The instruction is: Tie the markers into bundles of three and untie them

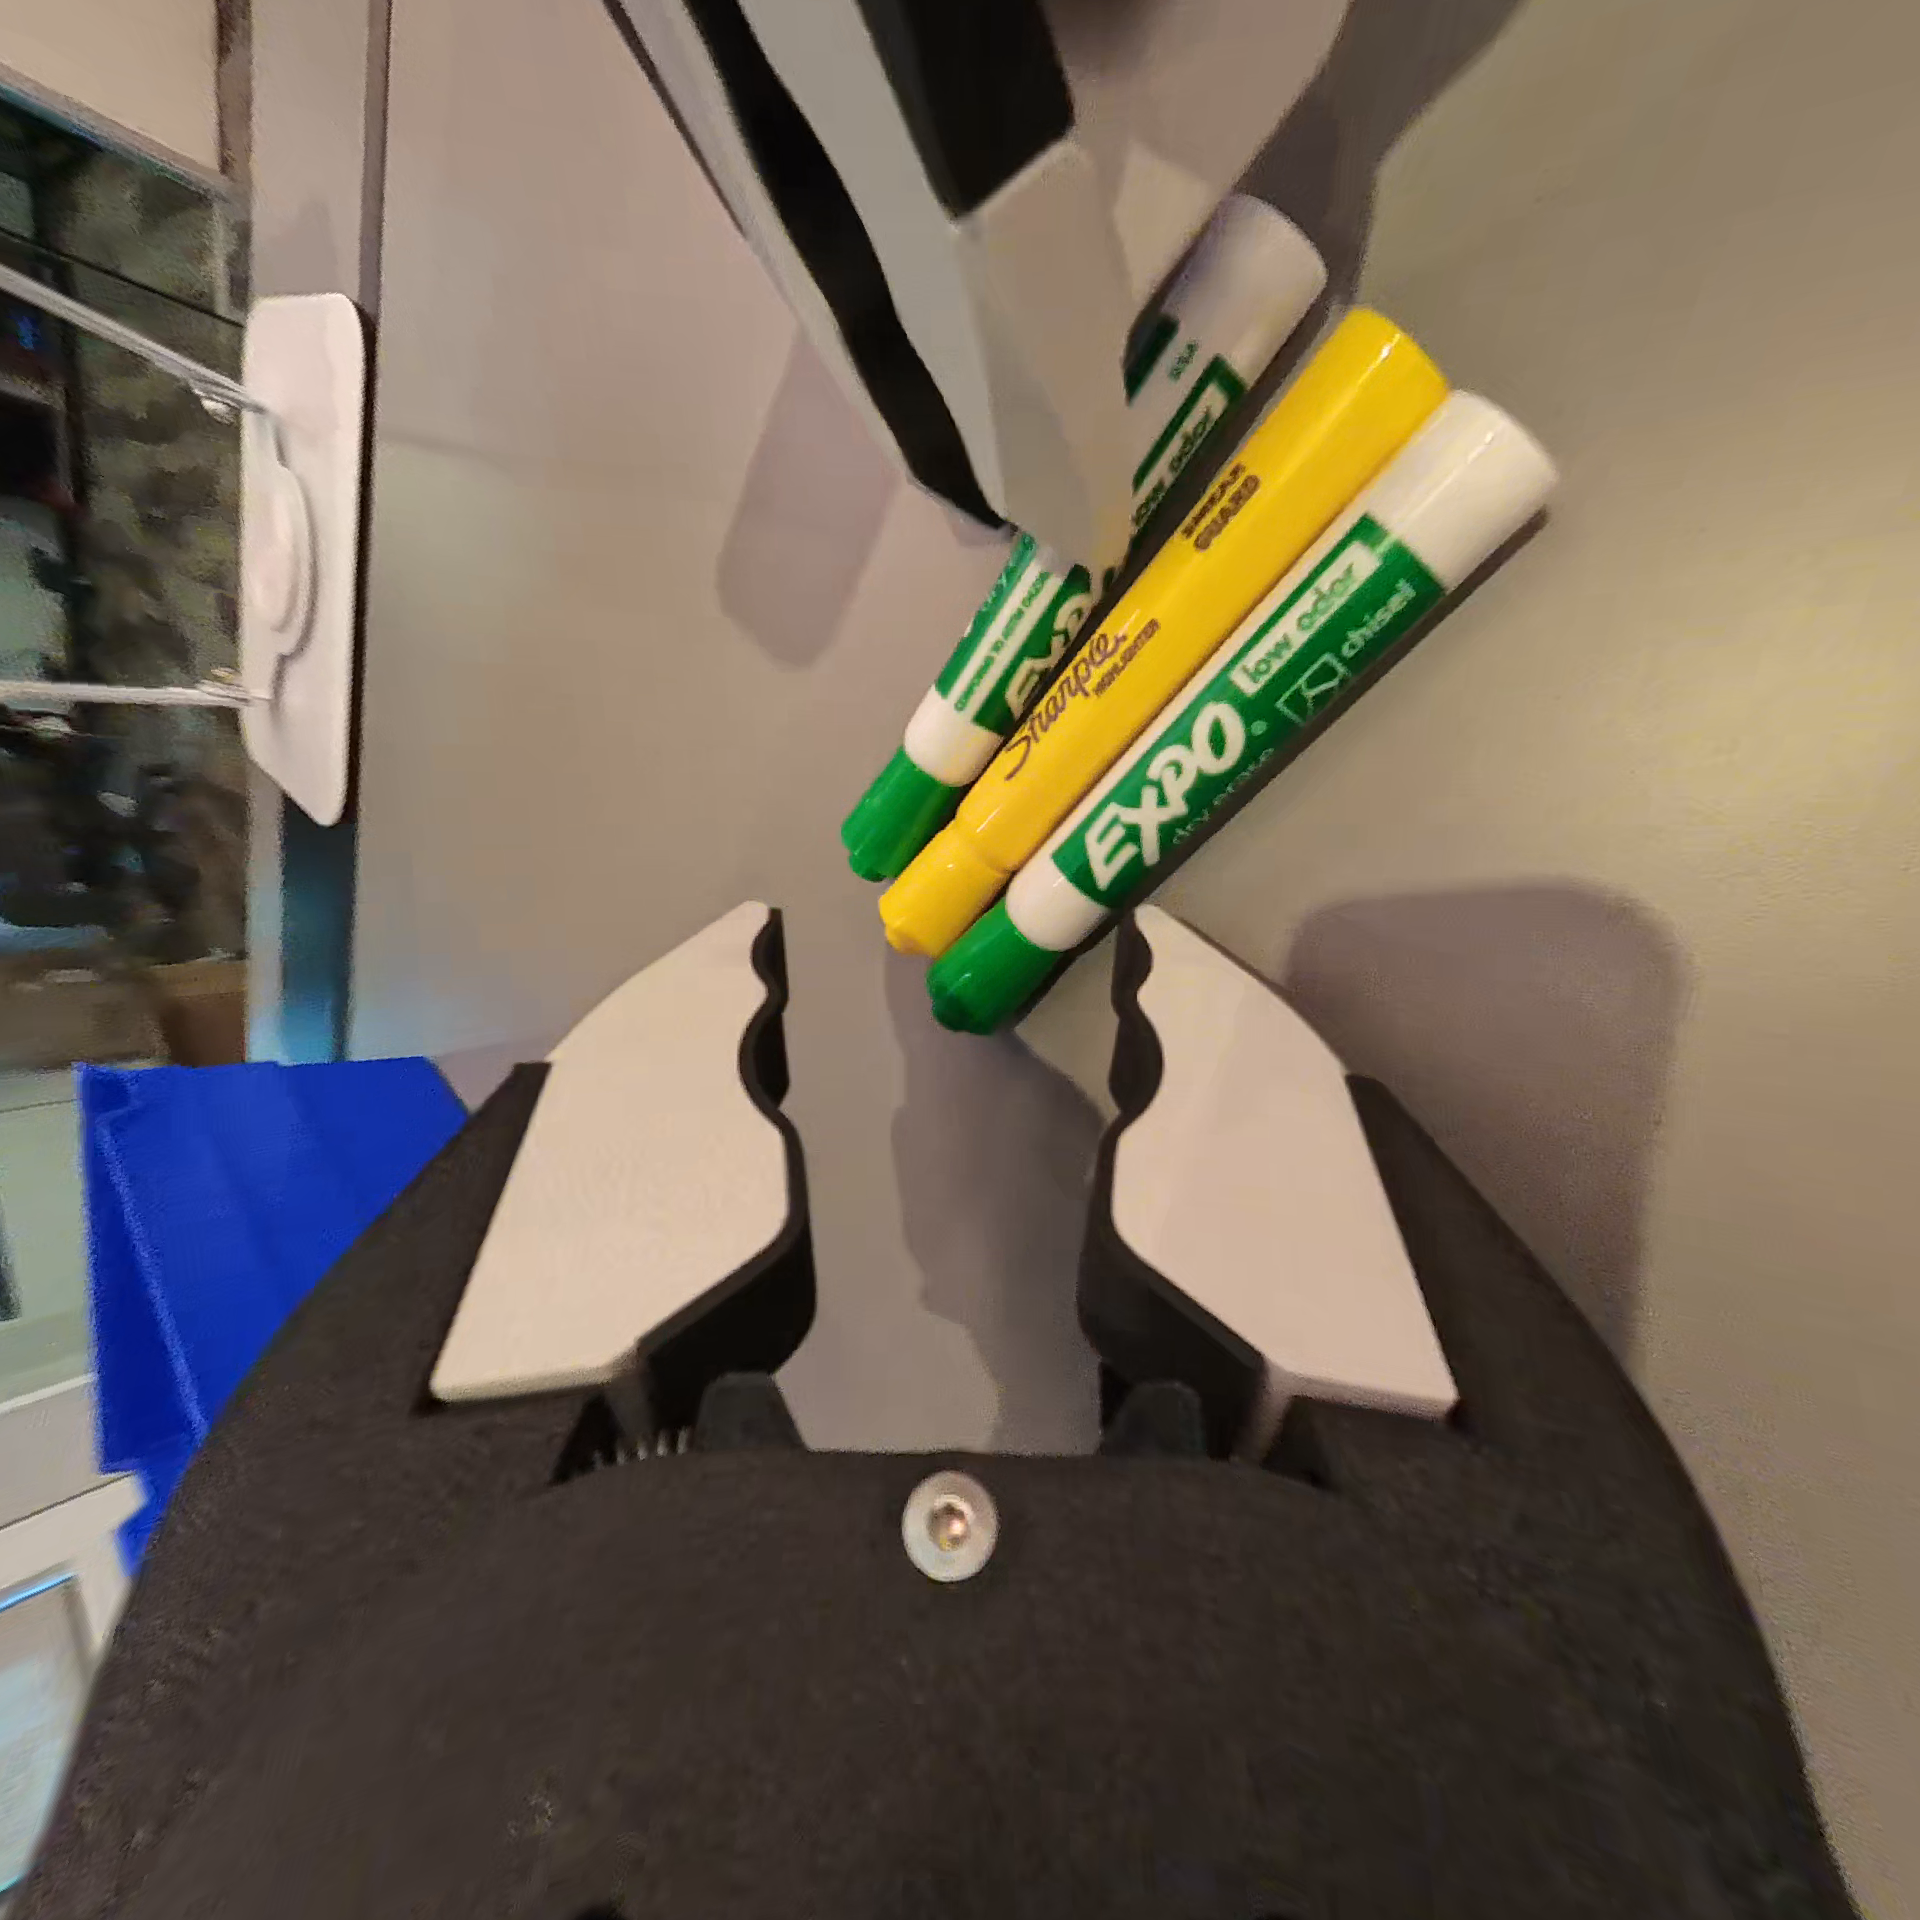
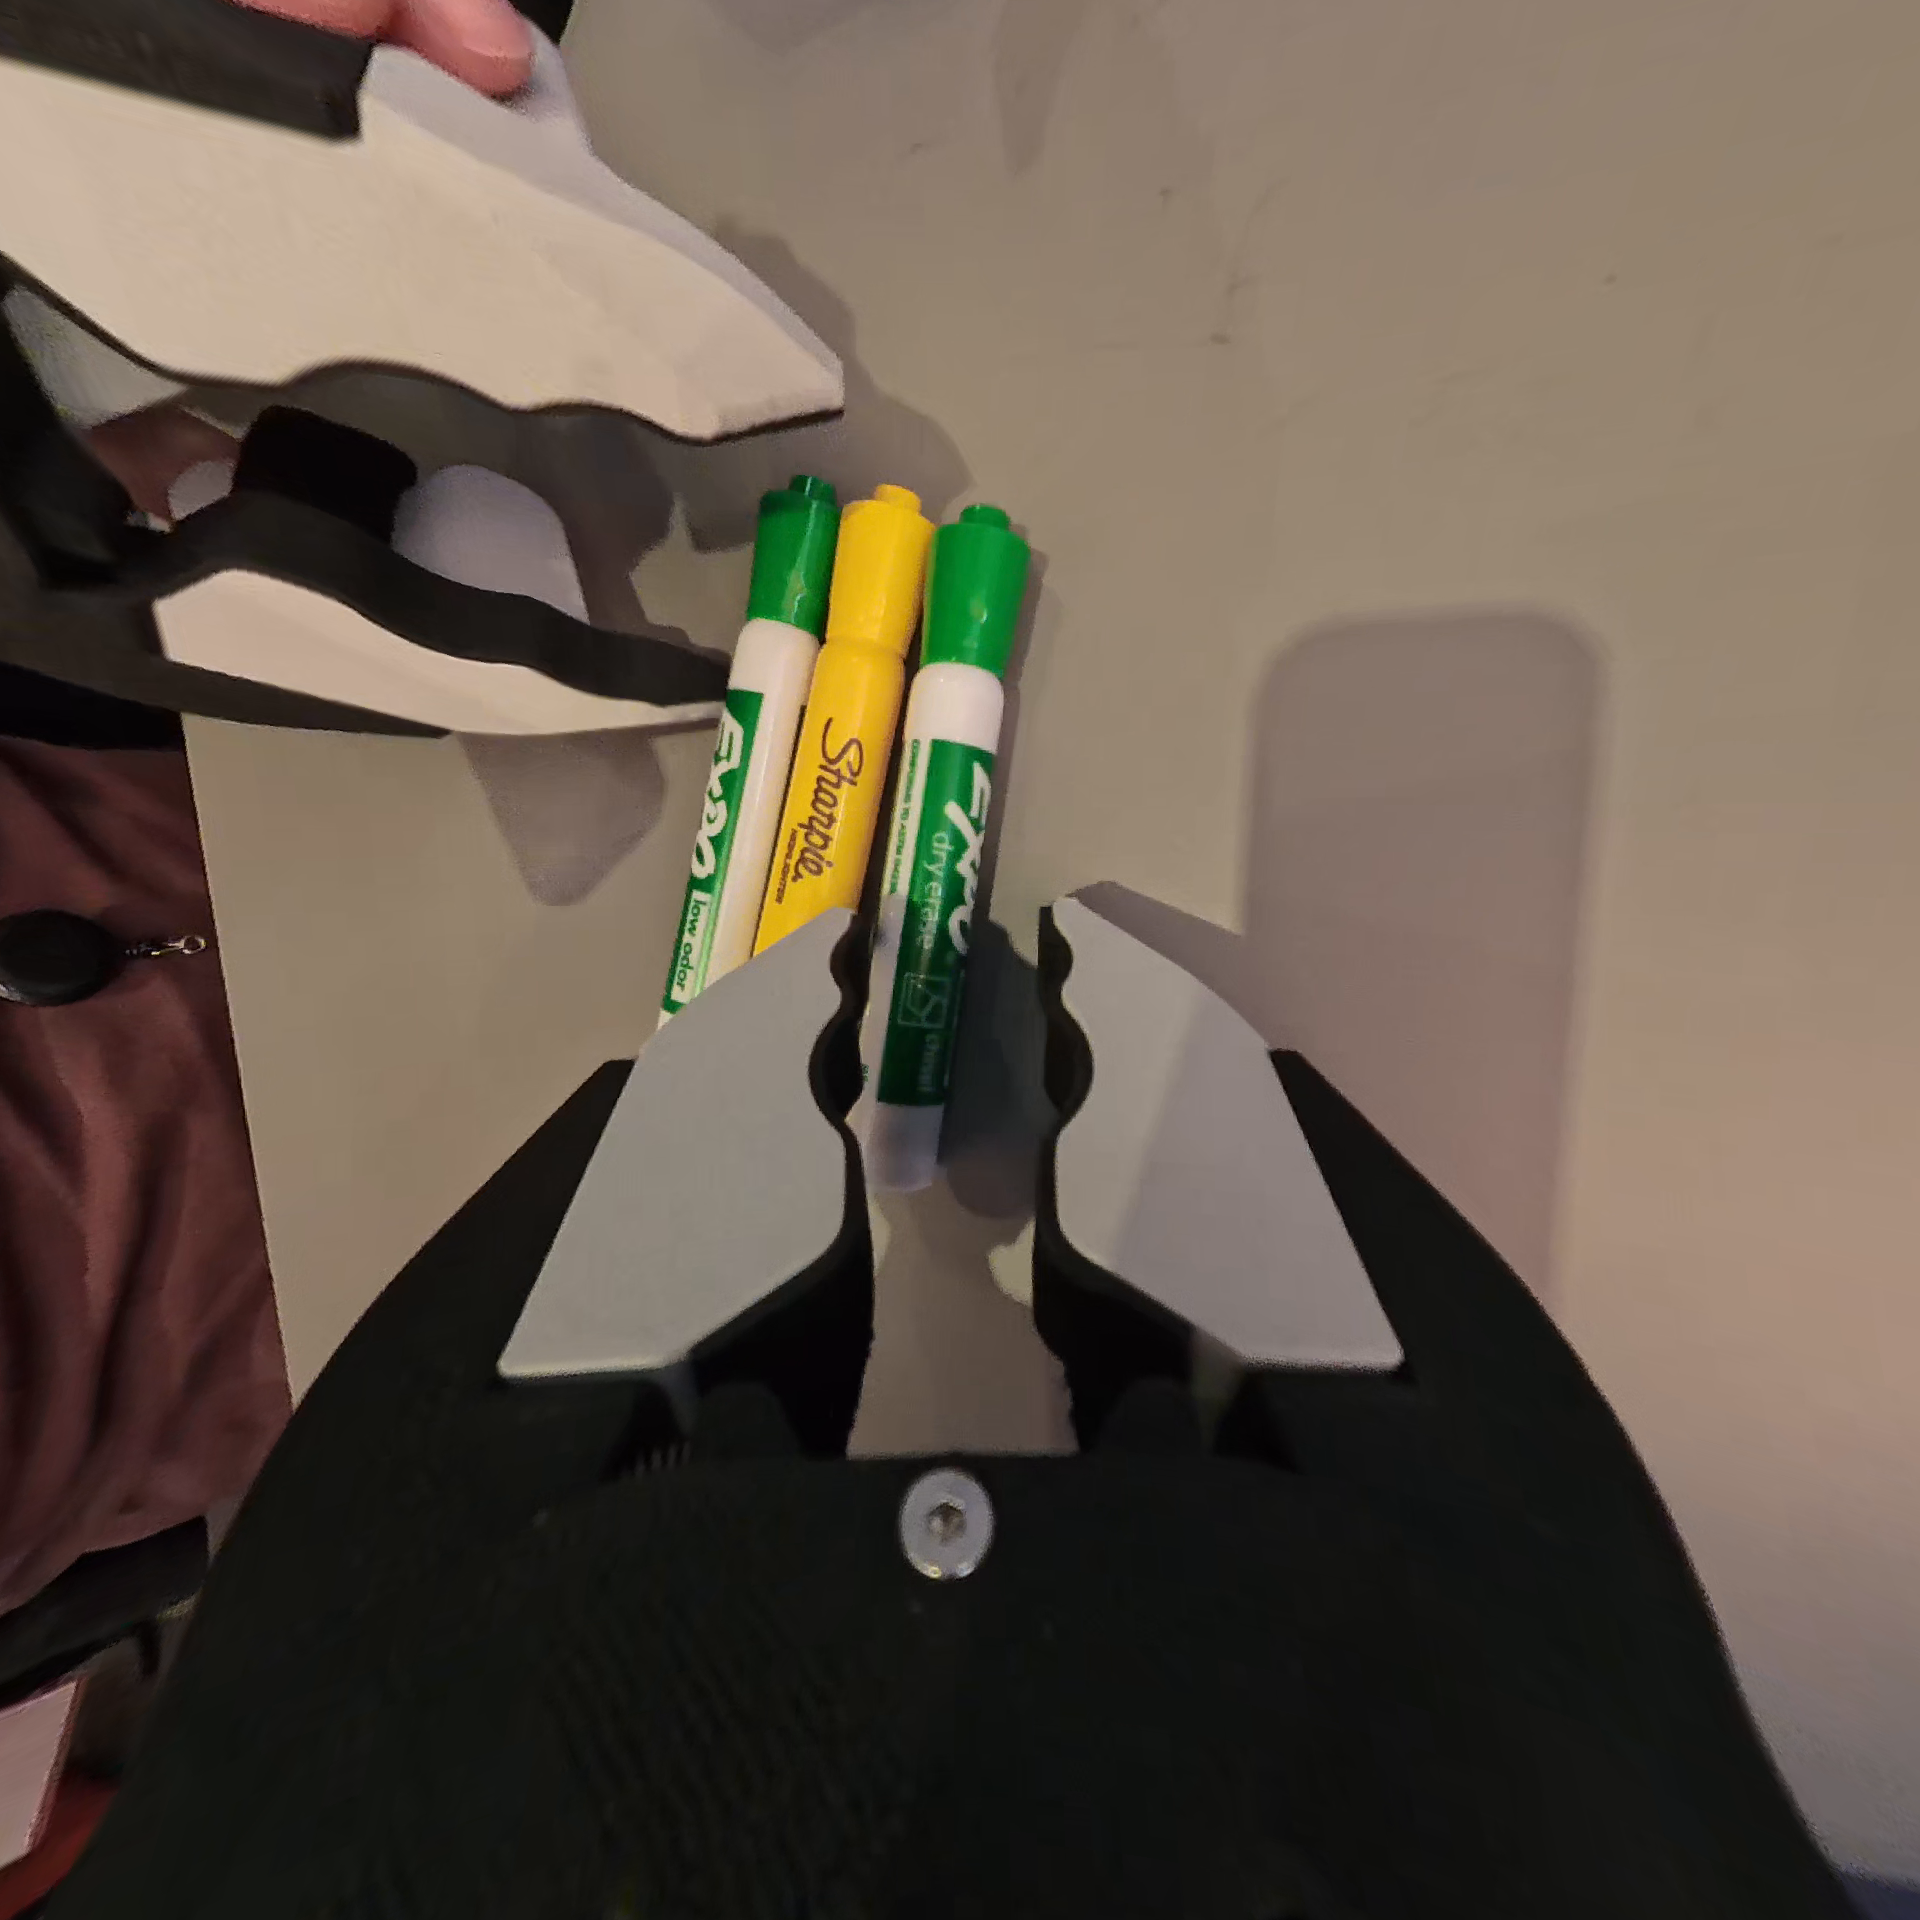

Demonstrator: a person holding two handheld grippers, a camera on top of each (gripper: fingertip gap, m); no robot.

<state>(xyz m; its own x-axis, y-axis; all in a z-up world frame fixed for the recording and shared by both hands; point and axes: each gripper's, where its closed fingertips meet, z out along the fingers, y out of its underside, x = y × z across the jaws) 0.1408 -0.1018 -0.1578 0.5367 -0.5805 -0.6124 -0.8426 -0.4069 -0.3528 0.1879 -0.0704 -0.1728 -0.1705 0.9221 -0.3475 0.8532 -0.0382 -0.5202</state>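
Three markers lie side by side, touching, on the grey table (image 1: 1714, 520): a green marker (image 1: 1247, 727), a yellow highlighter (image 1: 1174, 644) and a second green marker (image 1: 997, 665). My left gripper (image 1: 951, 935) is open and empty, just short of their capped ends. One of my right gripper's fingers (image 1: 914, 395) covers part of the far green marker. In the right wrist view my right gripper (image 2: 951, 925) is open, its jaws either side of one green marker (image 2: 935, 831) and looser than its width. The highlighter (image 2: 847, 748) and the other green marker (image 2: 764, 727) lie left of it. My left gripper (image 2: 779, 540) is open by the caps.
A blue bin (image 1: 239, 1226) stands at the left near the table edge. A white stick-on mount with a clear holder (image 1: 301, 540) sits on the panel at the left. A person's hand (image 2: 457, 31) and maroon clothing (image 2: 104, 1039) are at the left. One gripper's finger ends stand about 7 centimeters off the other's.
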